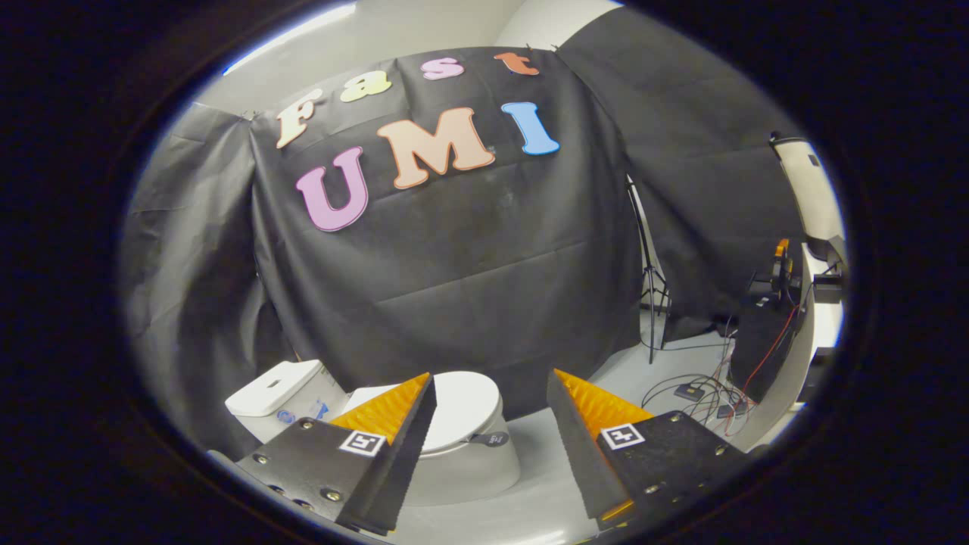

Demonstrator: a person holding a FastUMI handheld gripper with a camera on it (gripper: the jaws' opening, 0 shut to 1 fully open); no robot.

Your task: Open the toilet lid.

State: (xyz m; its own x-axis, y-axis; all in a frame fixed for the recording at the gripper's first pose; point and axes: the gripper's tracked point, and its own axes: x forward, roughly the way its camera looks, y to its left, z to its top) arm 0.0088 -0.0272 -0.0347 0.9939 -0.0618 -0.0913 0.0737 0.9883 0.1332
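A white toilet (469,462) stands on the floor below and beyond my fingers. Its lid (465,405) lies flat and closed over the bowl, and a small dark tab (490,438) sticks out at the lid's front rim. The white tank (274,387) sits behind it, past my left finger. My gripper (492,378) hovers above the toilet, open, with a wide gap and nothing between the fingers. The left finger (409,424) covers part of the lid; the right finger (583,424) is off to the side of the bowl.
Black cloth walls close in behind and beside the toilet. A tripod stand (649,303) rises from the pale floor to the right. Loose cables and small boxes (700,393) lie on the floor by a dark panel (761,341) with orange-tipped equipment on top.
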